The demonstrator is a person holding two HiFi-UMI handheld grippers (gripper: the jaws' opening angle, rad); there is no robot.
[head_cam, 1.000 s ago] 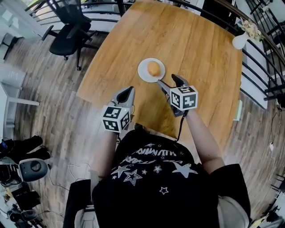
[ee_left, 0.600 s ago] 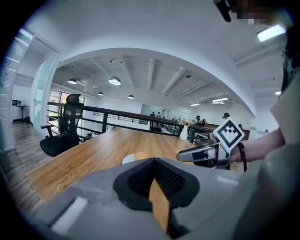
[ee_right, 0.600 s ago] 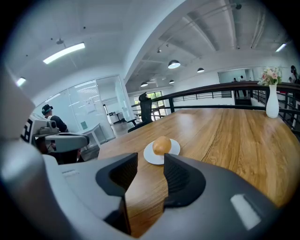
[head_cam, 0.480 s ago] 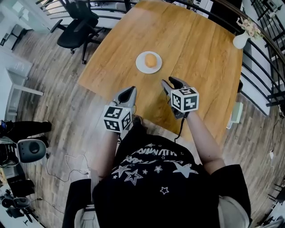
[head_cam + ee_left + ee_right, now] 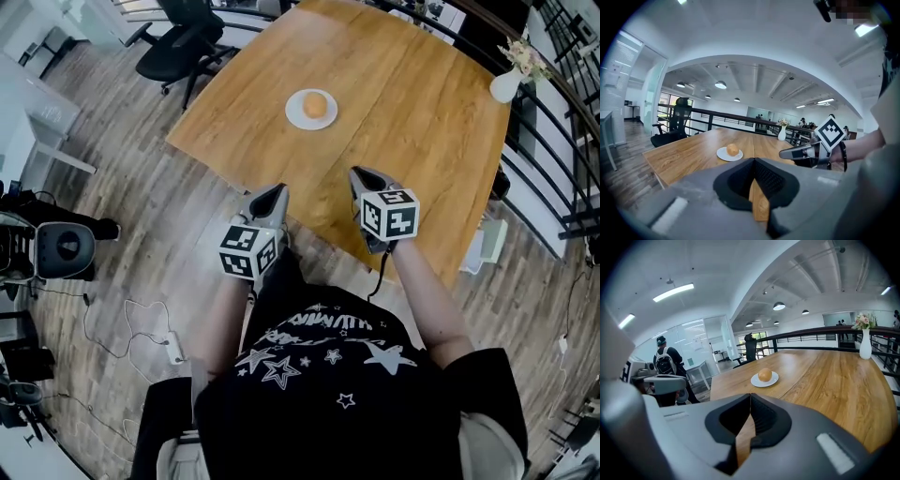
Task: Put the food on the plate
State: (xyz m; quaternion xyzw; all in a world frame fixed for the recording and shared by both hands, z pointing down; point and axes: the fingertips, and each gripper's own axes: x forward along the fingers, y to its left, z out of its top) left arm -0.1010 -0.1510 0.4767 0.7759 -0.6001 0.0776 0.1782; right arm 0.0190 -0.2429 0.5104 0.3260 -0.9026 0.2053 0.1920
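Food (image 5: 317,106) sits on plate (image 5: 293,113); placing looks done. Left gripper (image 5: 274,190) pressed together, empty; right gripper (image 5: 358,174) just closed empty, both well short of plate. Next: nothing to grasp.

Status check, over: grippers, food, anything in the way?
Left gripper shut, empty. Right gripper jaws just closed, nothing between them. Food on the plate, both grippers short of it. No obstacle between.

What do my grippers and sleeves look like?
The left gripper and right gripper: grey tapered shells, black pads, each bearing a white cube with black square markers. A black cable trails from the right one, whose jaws just closed on nothing. Short-sleeved black T-shirt, white stars.
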